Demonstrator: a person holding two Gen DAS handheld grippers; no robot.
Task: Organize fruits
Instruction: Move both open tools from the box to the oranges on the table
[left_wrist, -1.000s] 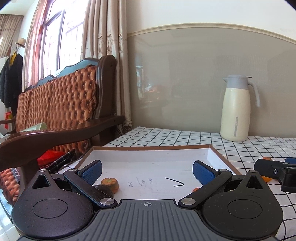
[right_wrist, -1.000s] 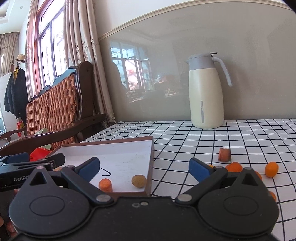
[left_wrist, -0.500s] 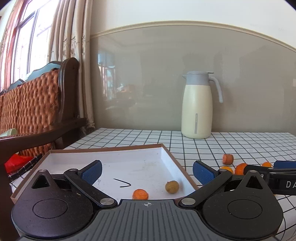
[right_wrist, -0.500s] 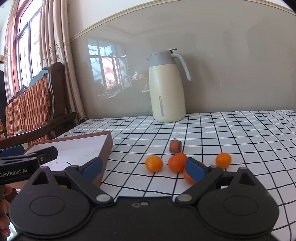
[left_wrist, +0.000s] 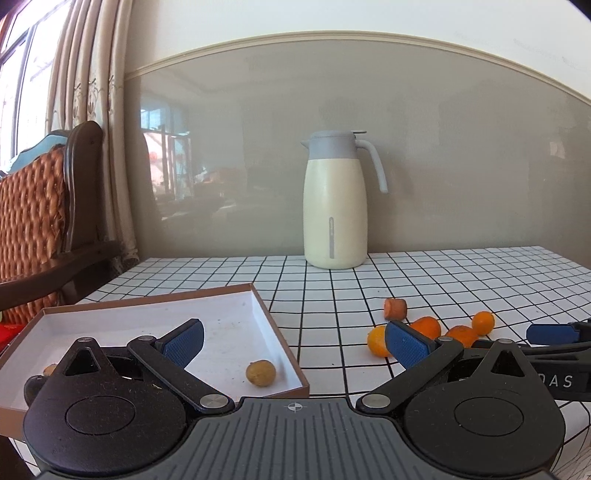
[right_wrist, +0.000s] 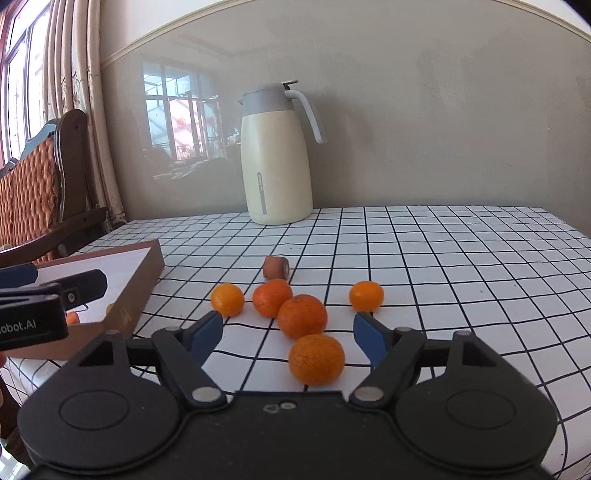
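Several oranges lie loose on the checked tablecloth, with a carrot stub (right_wrist: 276, 266) behind them. My right gripper (right_wrist: 289, 334) hangs low over them. Its jaws are closing, with the nearest orange (right_wrist: 316, 359) between them; the pads (right_wrist: 369, 336) stand apart from it. A second orange (right_wrist: 302, 316) sits just beyond the fingertips. My left gripper (left_wrist: 294, 343) is open with nothing in it, over the right corner of a white box with a brown rim (left_wrist: 280, 343). Inside the box lies a yellow-brown round fruit (left_wrist: 260, 373). The left wrist view also catches the oranges (left_wrist: 426, 326).
A cream jug with a grey lid (right_wrist: 277, 162) stands at the back against the wall. A wooden chair with woven orange padding (left_wrist: 44, 221) and curtains are on the left, past the table edge. The checked cloth (right_wrist: 461, 266) runs bare to the right.
Both views have swung right, from the box toward the oranges. The right gripper has moved in and down over the oranges, and its jaws have narrowed around the nearest one.
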